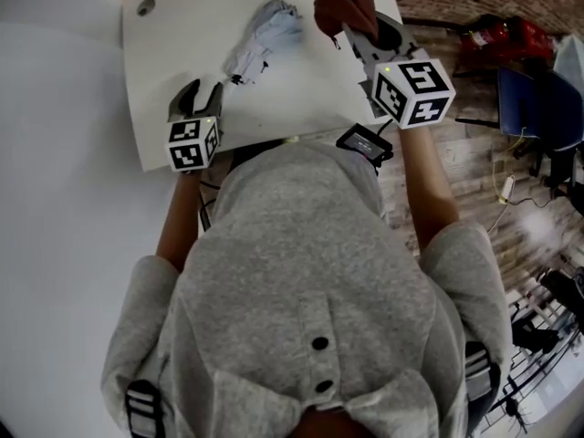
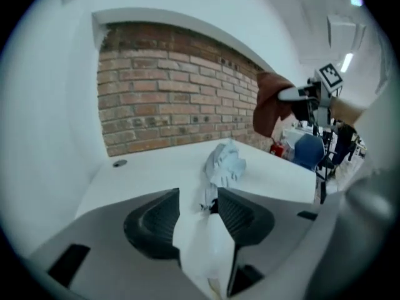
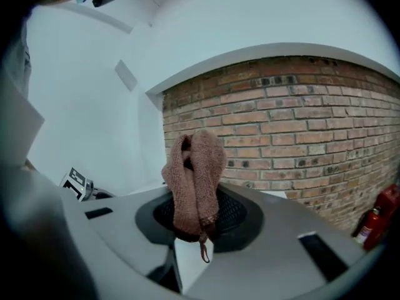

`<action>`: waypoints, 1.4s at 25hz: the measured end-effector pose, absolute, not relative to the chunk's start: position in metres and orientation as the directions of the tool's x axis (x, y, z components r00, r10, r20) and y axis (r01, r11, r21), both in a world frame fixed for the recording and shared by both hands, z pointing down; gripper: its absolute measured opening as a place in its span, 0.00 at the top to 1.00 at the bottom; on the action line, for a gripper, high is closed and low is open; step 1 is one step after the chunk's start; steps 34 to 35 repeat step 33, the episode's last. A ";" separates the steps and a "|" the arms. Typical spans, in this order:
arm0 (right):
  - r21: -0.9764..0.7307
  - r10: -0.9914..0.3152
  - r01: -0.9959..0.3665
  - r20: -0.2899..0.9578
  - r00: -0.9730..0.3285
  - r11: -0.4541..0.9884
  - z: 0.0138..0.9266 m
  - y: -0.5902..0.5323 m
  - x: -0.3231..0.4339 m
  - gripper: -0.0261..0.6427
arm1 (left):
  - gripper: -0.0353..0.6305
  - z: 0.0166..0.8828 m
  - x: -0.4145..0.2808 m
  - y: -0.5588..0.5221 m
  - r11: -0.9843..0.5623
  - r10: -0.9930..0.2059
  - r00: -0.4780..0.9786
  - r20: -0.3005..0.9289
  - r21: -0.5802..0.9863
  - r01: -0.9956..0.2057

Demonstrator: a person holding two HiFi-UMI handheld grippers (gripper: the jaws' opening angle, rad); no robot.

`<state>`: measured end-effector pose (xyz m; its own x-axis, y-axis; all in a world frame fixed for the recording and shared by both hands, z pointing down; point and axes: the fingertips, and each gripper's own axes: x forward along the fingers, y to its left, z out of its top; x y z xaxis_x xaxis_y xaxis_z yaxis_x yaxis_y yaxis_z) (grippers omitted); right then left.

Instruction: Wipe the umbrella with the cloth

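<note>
A folded pale grey-blue umbrella [image 1: 265, 36] lies crumpled on the white table [image 1: 182, 26], with its dark thin end pointing toward me. My left gripper [image 1: 203, 91] is low at the table's near edge and stands open. In the left gripper view the umbrella [image 2: 225, 162] lies just ahead, and its dark end [image 2: 209, 204] sits by the right pad of the left gripper [image 2: 199, 206]. My right gripper [image 1: 358, 36] is raised over the table's far right, shut on a brown knitted cloth [image 1: 339, 3]. In the right gripper view the cloth [image 3: 195, 174] bunches upright out of the right gripper [image 3: 195, 216].
A round cable hole [image 1: 145, 7] is in the table's far left corner. A brick wall [image 2: 169, 92] runs behind the table. A red fire extinguisher [image 1: 497, 35] and a blue chair [image 1: 538, 108] stand on the wooden floor to the right.
</note>
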<state>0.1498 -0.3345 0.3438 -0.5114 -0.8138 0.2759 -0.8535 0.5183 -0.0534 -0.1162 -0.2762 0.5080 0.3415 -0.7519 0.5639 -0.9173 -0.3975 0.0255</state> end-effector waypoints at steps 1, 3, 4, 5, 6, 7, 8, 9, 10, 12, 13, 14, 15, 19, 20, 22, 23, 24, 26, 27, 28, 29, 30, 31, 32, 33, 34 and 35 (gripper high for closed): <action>-0.057 -0.817 -0.854 0.267 -0.511 0.516 0.340 -0.329 0.151 0.82 | 0.67 0.491 -0.115 -0.277 -0.387 -0.781 0.347 0.519 0.033 -0.921; -0.065 -0.828 -0.862 0.250 -0.502 0.503 0.333 -0.318 0.154 0.82 | 0.67 0.457 -0.108 -0.277 -0.378 -0.824 0.363 0.435 0.055 -0.924; -0.068 -0.835 -0.867 0.239 -0.495 0.494 0.329 -0.314 0.156 0.82 | 0.67 0.440 -0.104 -0.277 -0.372 -0.843 0.365 0.395 0.062 -0.926; -0.069 -0.844 -0.873 0.226 -0.486 0.484 0.325 -0.309 0.158 0.82 | 0.71 0.424 -0.102 -0.278 -0.360 -0.863 0.357 0.358 0.060 -0.931; -0.069 -0.854 -0.880 0.214 -0.474 0.471 0.322 -0.305 0.160 0.82 | 0.89 0.410 -0.099 -0.279 -0.347 -0.881 0.343 0.326 0.050 -0.937; -0.067 -0.865 -0.888 0.202 -0.459 0.456 0.319 -0.302 0.162 0.82 | 0.92 0.397 -0.096 -0.280 -0.338 -0.894 0.333 0.299 0.036 -0.940; -0.064 -0.876 -0.896 0.192 -0.443 0.439 0.317 -0.299 0.166 0.82 | 0.92 0.387 -0.090 -0.280 -0.338 -0.902 0.331 0.276 0.022 -0.941; -0.064 -0.885 -0.904 0.185 -0.427 0.423 0.316 -0.296 0.169 0.82 | 0.92 0.378 -0.085 -0.281 -0.346 -0.906 0.336 0.257 0.011 -0.938; -0.069 -0.892 -0.910 0.181 -0.413 0.408 0.317 -0.294 0.172 0.82 | 0.92 0.372 -0.079 -0.281 -0.357 -0.906 0.346 0.243 0.002 -0.934; -0.086 -0.901 -0.918 0.176 -0.396 0.386 0.320 -0.292 0.176 0.82 | 0.92 0.365 -0.069 -0.281 -0.380 -0.902 0.368 0.226 -0.009 -0.925; -0.093 -0.903 -0.920 0.178 -0.392 0.381 0.322 -0.291 0.177 0.82 | 0.92 0.364 -0.066 -0.280 -0.390 -0.899 0.377 0.224 -0.013 -0.921; -0.099 -0.903 -0.921 0.182 -0.390 0.378 0.324 -0.291 0.177 0.82 | 0.92 0.365 -0.064 -0.280 -0.398 -0.895 0.384 0.225 -0.015 -0.917; -0.104 -0.901 -0.920 0.188 -0.391 0.377 0.326 -0.290 0.177 0.82 | 0.92 0.367 -0.061 -0.279 -0.403 -0.892 0.389 0.230 -0.016 -0.915; -0.116 -0.891 -0.916 0.215 -0.400 0.384 0.330 -0.289 0.174 0.82 | 0.92 0.367 -0.051 -0.278 -0.418 -0.882 0.403 0.245 -0.014 -0.908; -0.114 -0.889 -0.915 0.215 -0.404 0.388 0.329 -0.289 0.172 0.82 | 0.92 0.365 -0.050 -0.279 -0.422 -0.881 0.406 0.243 -0.016 -0.906; -0.105 -0.885 -0.911 0.218 -0.412 0.398 0.329 -0.289 0.168 0.82 | 0.92 0.363 -0.048 -0.281 -0.429 -0.880 0.411 0.238 -0.025 -0.903; -0.096 -0.882 -0.910 0.223 -0.414 0.403 0.330 -0.289 0.167 0.82 | 0.92 0.363 -0.048 -0.281 -0.430 -0.880 0.412 0.238 -0.028 -0.902; -0.089 -0.881 -0.910 0.229 -0.414 0.405 0.332 -0.288 0.165 0.82 | 0.92 0.363 -0.048 -0.281 -0.432 -0.879 0.413 0.239 -0.028 -0.902; -0.087 -0.878 -0.908 0.235 -0.418 0.409 0.333 -0.289 0.164 0.82 | 0.92 0.363 -0.049 -0.281 -0.433 -0.878 0.415 0.240 -0.026 -0.901; -0.094 -0.875 -0.906 0.235 -0.424 0.413 0.333 -0.289 0.163 0.82 | 0.92 0.363 -0.049 -0.281 -0.433 -0.878 0.415 0.240 -0.026 -0.901; -0.101 -0.872 -0.903 0.234 -0.430 0.418 0.334 -0.289 0.161 0.82 | 0.92 0.363 -0.050 -0.281 -0.435 -0.877 0.417 0.239 -0.025 -0.900; -0.106 -0.870 -0.900 0.233 -0.435 0.422 0.335 -0.289 0.160 0.82 | 0.92 0.364 -0.050 -0.282 -0.437 -0.876 0.419 0.239 -0.025 -0.899; -0.107 -0.868 -0.899 0.232 -0.439 0.425 0.335 -0.289 0.159 0.82 | 0.92 0.364 -0.049 -0.282 -0.440 -0.874 0.423 0.238 -0.025 -0.897; -0.107 -0.868 -0.898 0.231 -0.440 0.427 0.335 -0.289 0.158 0.82 | 0.92 0.365 -0.049 -0.282 -0.444 -0.873 0.427 0.237 -0.025 -0.895; -0.106 -0.867 -0.897 0.230 -0.441 0.428 0.335 -0.289 0.158 0.82 | 0.92 0.365 -0.048 -0.282 -0.448 -0.871 0.430 0.236 -0.026 -0.893; -0.105 -0.867 -0.897 0.228 -0.442 0.430 0.335 -0.289 0.157 0.82 | 0.92 0.365 -0.048 -0.283 -0.452 -0.870 0.434 0.235 -0.027 -0.891; -0.105 -0.867 -0.897 0.228 -0.442 0.430 0.335 -0.289 0.157 0.82 | 0.92 0.365 -0.048 -0.283 -0.452 -0.870 0.434 0.235 -0.027 -0.891; -0.105 -0.867 -0.897 0.228 -0.442 0.430 0.335 -0.289 0.157 0.82 | 0.92 0.365 -0.048 -0.283 -0.452 -0.870 0.434 0.235 -0.027 -0.891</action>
